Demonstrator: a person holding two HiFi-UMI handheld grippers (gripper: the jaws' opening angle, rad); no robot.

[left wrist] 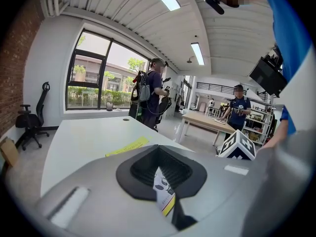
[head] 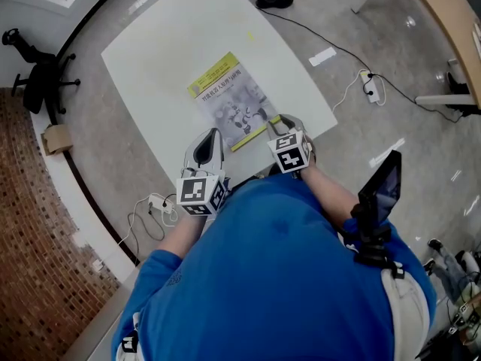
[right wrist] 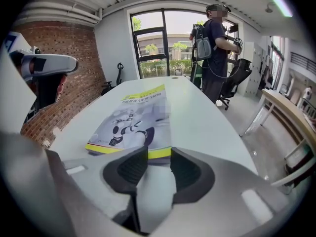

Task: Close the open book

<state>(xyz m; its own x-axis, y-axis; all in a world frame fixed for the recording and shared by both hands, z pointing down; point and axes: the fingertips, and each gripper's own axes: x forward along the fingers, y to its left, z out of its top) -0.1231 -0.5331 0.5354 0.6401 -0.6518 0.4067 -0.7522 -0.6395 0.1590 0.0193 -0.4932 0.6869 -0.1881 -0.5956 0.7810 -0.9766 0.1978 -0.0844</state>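
**A:** right hand-held gripper (right wrist: 159, 154) is spread, pinching nothing; left hand-held gripper (left wrist: 160, 154) looks pressed together. The book (head: 233, 107) lies cover-up, mid-frame on the worktop (head: 150, 59).

**B:** looks closed already tbh, I'd just pat the cover flat.

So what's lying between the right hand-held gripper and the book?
Nothing but bare white table: the right gripper view shows it between the right hand-held gripper and the closed book.
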